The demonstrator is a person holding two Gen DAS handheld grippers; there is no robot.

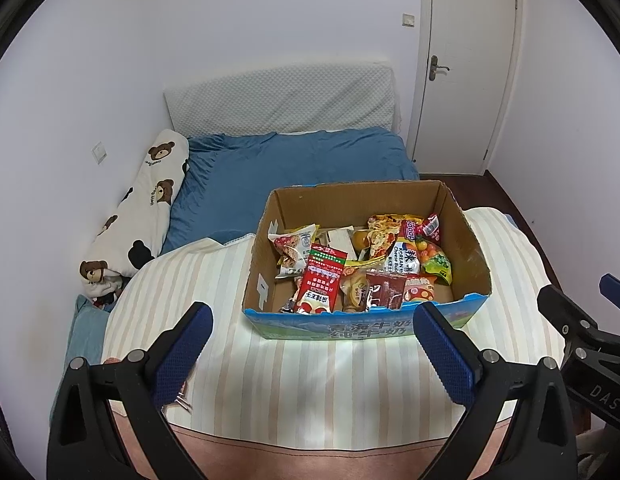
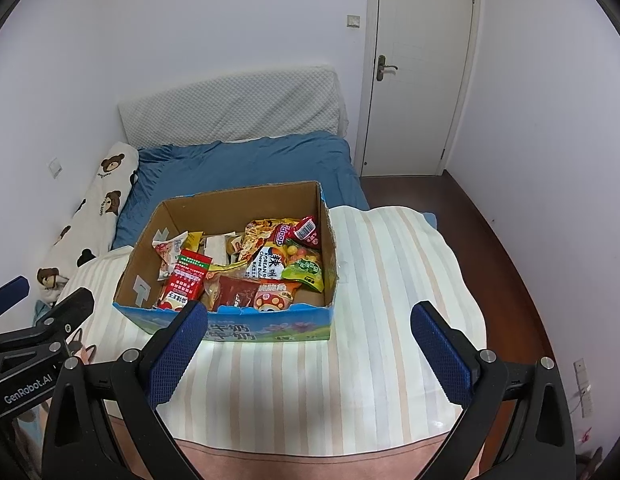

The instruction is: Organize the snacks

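Two readable labels, "KOREAN Cheese" packet point(image 1: 404, 258) (boxed), "GenRobot.AI" left claw point(image 2: 8, 300)

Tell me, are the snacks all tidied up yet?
Not yet. Done: nothing seems sorted; the snack packets still lie jumbled together inside the cardboard box on the striped cloth. In hand: nothing; the left gripper and right gripper are both open and empty, in front of the box. Left: probably everything, starting with picking up a first packet, maybe the red packet near the front.
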